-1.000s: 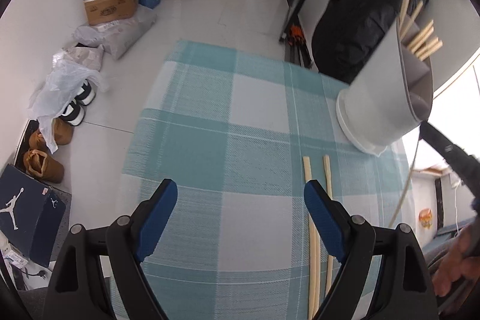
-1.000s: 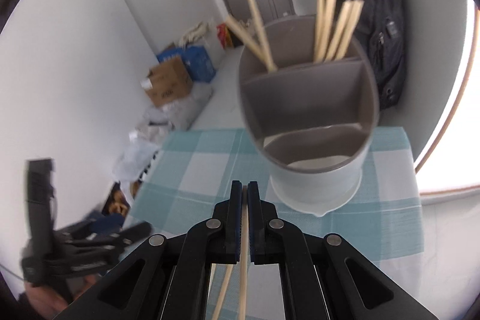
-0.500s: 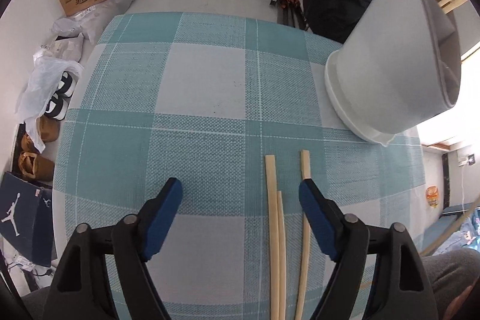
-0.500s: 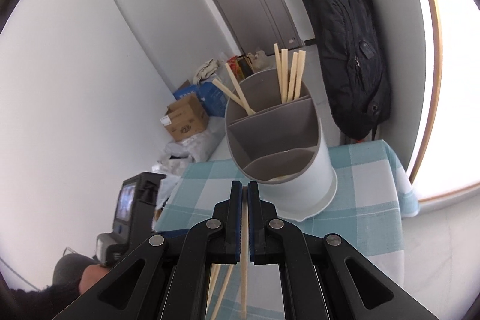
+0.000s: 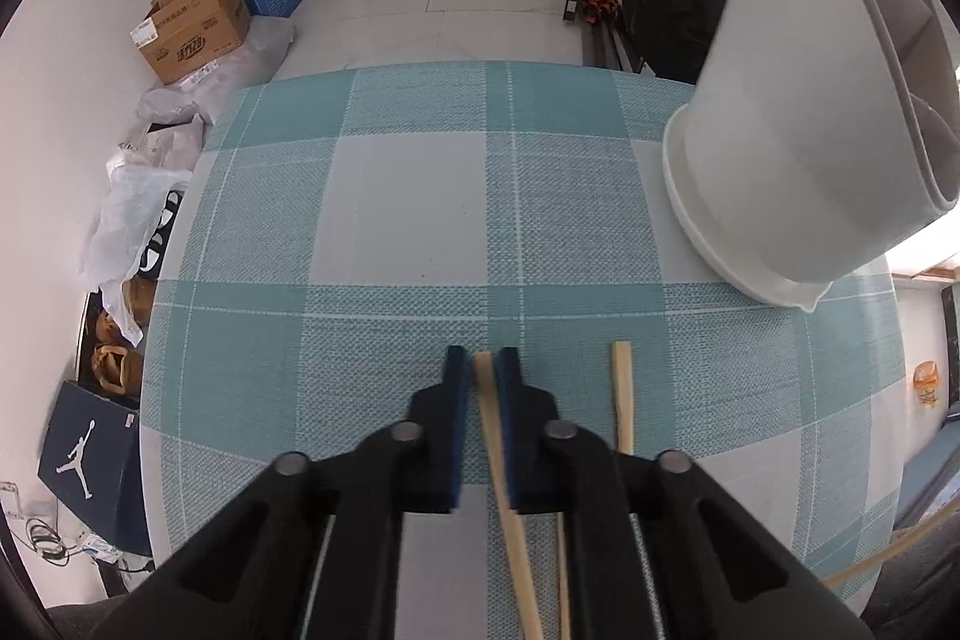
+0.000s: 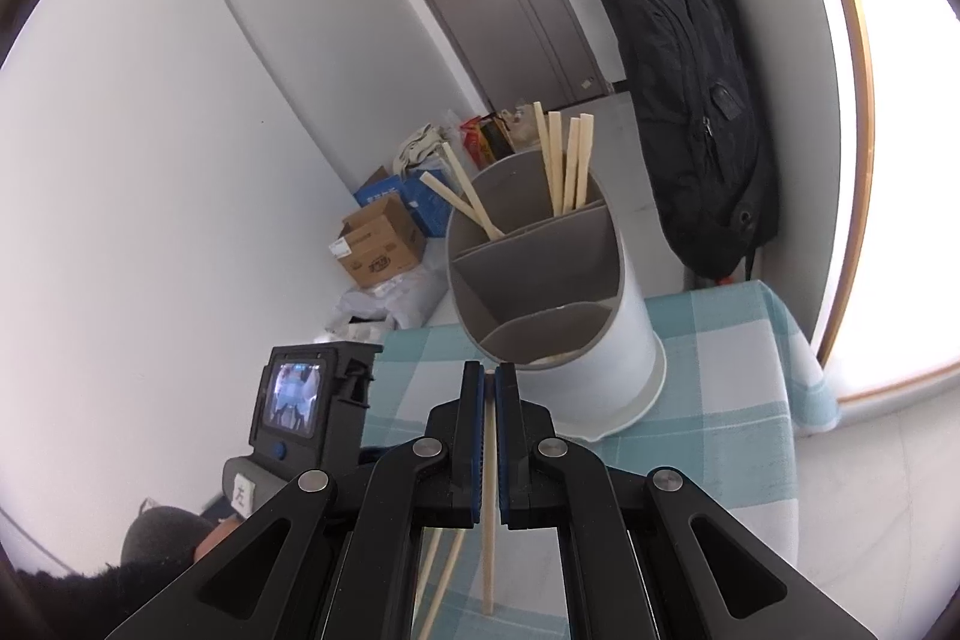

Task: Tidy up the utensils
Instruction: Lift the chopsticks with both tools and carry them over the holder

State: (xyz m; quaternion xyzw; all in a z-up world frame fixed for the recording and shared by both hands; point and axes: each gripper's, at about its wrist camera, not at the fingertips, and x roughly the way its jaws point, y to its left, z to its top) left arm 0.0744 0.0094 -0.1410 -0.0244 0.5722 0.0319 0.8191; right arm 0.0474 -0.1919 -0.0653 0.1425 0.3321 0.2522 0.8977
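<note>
My left gripper (image 5: 483, 361) is shut on a wooden chopstick (image 5: 507, 496) that lies on the checked tablecloth (image 5: 396, 208). Another chopstick (image 5: 623, 400) lies just to its right. The white utensil holder (image 5: 798, 112) with grey dividers stands at the right. My right gripper (image 6: 489, 379) is shut on a chopstick (image 6: 489, 508) and holds it above the table, in front of the holder (image 6: 558, 304). Several chopsticks (image 6: 567, 166) stand in the holder's back compartments. Two more chopsticks (image 6: 444, 574) lie on the cloth below my right gripper.
A black backpack (image 6: 690, 100) hangs behind the table at the right. Cardboard boxes (image 5: 192, 22), bags and shoes sit on the floor to the left of the table. The left gripper's camera unit (image 6: 300, 400) shows at the left of the right wrist view.
My left gripper has lowered to the cloth and shut on a chopstick; it was open before. My right gripper has pulled back and up from the holder, still holding its chopstick.
</note>
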